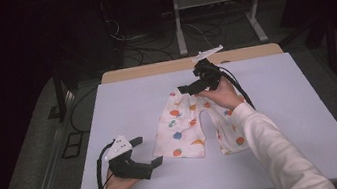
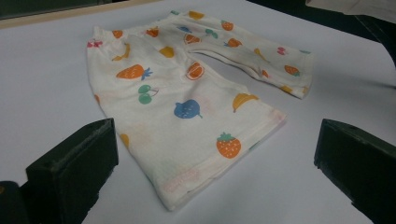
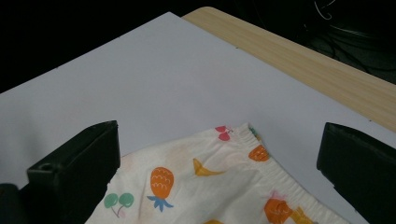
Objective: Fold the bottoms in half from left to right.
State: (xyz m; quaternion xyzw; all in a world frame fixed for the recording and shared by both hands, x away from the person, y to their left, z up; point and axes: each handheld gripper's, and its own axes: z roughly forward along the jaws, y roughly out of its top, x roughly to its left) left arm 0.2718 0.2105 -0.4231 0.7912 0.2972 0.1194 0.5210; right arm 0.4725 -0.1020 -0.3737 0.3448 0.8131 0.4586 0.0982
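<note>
Hovering over the white table [image 1: 122,101], both grippers gape wide, holding nothing; the fruit-print shorts [image 1: 196,123] lie flat mid-table — light, limp cloth, likely to sag; right gripper [image 1: 194,86] should pinch the elastic waistband [image 3: 273,179], left gripper [image 1: 147,152] a leg hem [image 2: 219,179].

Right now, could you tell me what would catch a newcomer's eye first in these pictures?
The fruit-print shorts stand out first, spread flat mid-way across the white table, waistband at the far end. Next comes the right hand-held gripper, jaws open, poised over the waistband. The left hand-held gripper, also open, sits at the near left, aimed at a leg hem.
</note>
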